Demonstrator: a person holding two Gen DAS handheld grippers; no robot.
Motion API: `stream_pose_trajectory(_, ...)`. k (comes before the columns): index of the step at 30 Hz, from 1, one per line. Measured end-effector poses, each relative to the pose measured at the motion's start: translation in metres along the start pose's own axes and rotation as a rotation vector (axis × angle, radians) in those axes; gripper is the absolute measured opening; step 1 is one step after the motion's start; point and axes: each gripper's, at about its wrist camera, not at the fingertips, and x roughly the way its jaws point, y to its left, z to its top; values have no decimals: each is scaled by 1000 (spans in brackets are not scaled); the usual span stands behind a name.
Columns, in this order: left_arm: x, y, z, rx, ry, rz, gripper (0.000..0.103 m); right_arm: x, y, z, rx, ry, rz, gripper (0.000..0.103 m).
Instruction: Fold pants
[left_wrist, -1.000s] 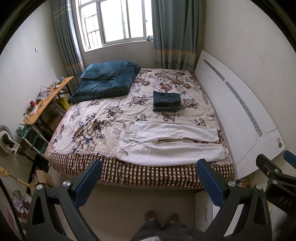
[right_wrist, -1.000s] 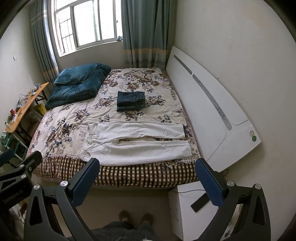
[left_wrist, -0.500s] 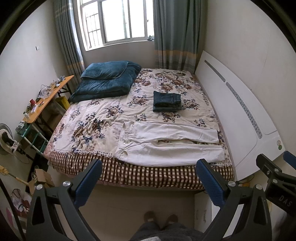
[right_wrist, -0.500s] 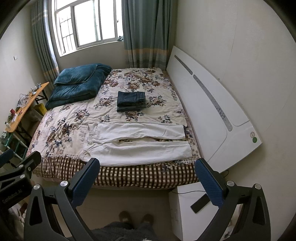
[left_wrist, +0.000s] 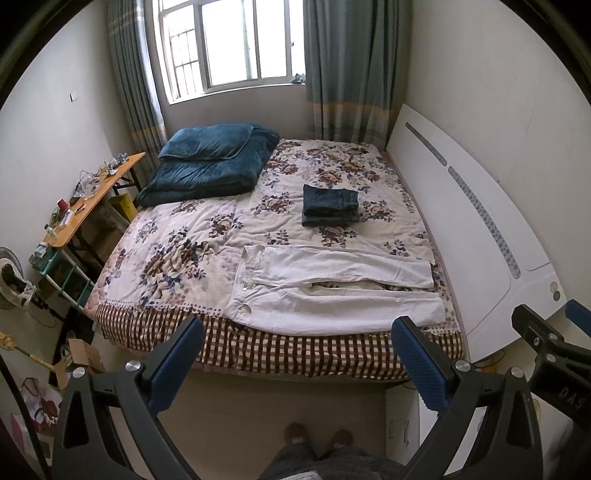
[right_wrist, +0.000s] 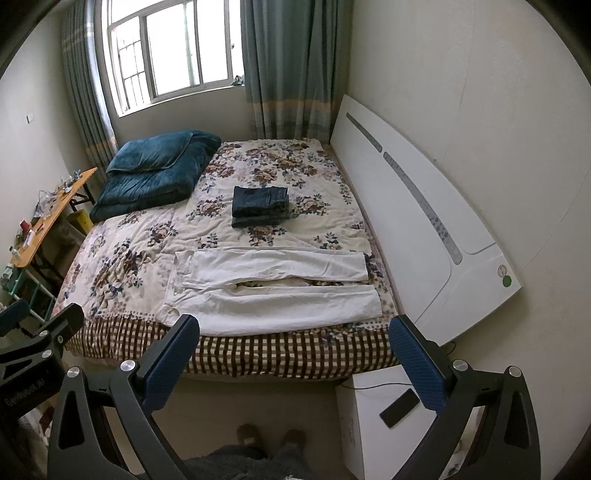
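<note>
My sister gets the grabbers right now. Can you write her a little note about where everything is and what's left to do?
Left gripper: open, empty, held above the floor short of the bed.
Right gripper: open, empty, same height.
White pants: spread flat along the bed's near edge, waist to the left, legs to the right, unfolded.
Folded dark jeans: behind them, mid-bed.
Done: white pants laid out.
Left: every fold of the white pants.

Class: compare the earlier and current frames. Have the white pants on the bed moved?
No. The white pants lie flat in the same spot near the checkered edge of the bed, in front of the folded dark jeans.
</note>
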Motion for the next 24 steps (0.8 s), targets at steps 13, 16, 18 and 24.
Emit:
stream_pose_trajectory(13, 1, -14, 2, -17, -7, 2, 103, 0, -13, -2, 4, -7, 13, 103)
stream_pose_trajectory(16, 3, -18, 3, -30, -5, 8, 103, 4, -18, 1, 0, -5, 23, 103)
stream_pose_trajectory(18, 7, -21, 5, -46, -7, 12, 103, 9, -23, 3, 8, -11, 31, 103)
stream_pose_trajectory(24, 38, -26, 14, -90, -58, 113, 103, 62, -44, 16, 54, -44, 59, 103)
